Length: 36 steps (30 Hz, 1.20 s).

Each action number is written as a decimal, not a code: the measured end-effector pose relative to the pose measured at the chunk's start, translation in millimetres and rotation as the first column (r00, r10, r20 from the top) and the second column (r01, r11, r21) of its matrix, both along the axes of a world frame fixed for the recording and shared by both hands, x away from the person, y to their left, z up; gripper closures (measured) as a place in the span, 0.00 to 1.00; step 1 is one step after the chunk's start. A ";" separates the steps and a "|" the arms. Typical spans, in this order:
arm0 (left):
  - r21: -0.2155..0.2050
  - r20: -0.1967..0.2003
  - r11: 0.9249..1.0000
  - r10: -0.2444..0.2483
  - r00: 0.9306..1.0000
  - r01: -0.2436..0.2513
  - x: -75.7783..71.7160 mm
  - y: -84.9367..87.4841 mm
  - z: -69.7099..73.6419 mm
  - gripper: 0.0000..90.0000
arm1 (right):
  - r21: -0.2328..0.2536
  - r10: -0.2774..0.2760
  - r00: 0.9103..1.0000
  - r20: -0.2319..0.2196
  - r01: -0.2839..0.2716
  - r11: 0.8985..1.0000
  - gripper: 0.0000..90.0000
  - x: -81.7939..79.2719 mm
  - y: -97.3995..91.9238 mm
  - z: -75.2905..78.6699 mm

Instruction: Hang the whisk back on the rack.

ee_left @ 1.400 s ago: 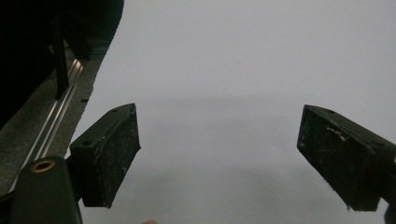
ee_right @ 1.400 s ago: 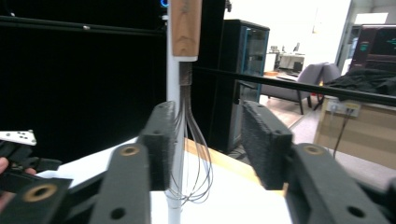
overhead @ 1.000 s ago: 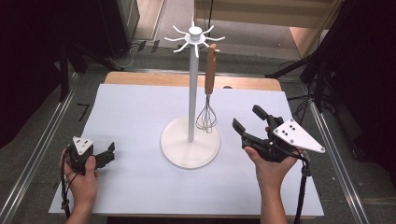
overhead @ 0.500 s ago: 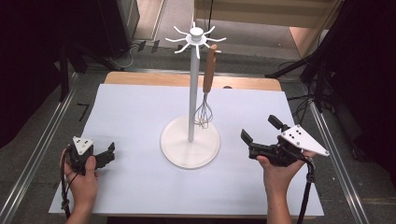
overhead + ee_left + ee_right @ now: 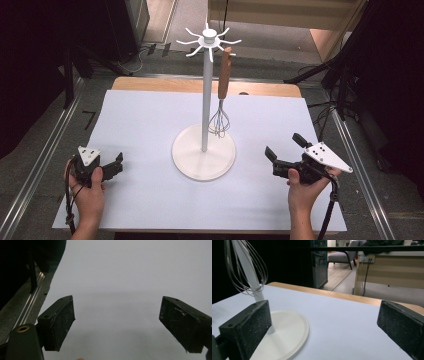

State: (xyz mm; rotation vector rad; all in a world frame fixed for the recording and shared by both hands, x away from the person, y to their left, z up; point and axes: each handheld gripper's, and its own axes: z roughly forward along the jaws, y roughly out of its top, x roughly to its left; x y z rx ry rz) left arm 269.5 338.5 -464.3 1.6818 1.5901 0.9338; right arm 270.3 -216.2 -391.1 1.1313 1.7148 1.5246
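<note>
White tabletop (image 5: 150, 125), wood edge, dark surrounds

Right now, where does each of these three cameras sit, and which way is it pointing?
High view: above the person's side, looking forward and down on the white table, the stand with its hanging whisk, both hands and both tongs, left and right.
Left gripper view: rides the left tongs, facing bare tabletop between open black jaws.
Right gripper view: rides the right tongs, low, facing the stand's base between open jaws.
Shared: the high and right gripper views both show the whisk and stand.
</note>
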 end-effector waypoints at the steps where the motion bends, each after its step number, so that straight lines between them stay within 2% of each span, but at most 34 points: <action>1: 0.000 0.000 1.000 0.000 1.000 0.000 0.0 0.0 0.0 0.16 | 0.001 -0.006 1.000 -0.007 0.006 1.000 0.00 0.1 -1.2 -2.1; 19: 0.000 0.001 1.000 0.000 1.000 0.000 0.0 -0.2 0.0 0.16 | -0.005 -0.091 0.993 -0.081 0.091 0.996 0.00 5.2 -25.2 -40.2; 27: 0.002 0.001 1.000 -0.002 1.000 0.002 0.1 -0.2 -0.1 0.16 | 0.002 -0.136 0.983 -0.120 0.137 0.991 0.00 4.8 -37.6 -55.3; 36: 0.002 -0.001 1.000 -0.001 1.000 0.001 0.0 0.0 0.0 0.16 | -0.014 -0.173 0.975 -0.136 0.173 0.985 0.00 2.7 -48.5 -64.4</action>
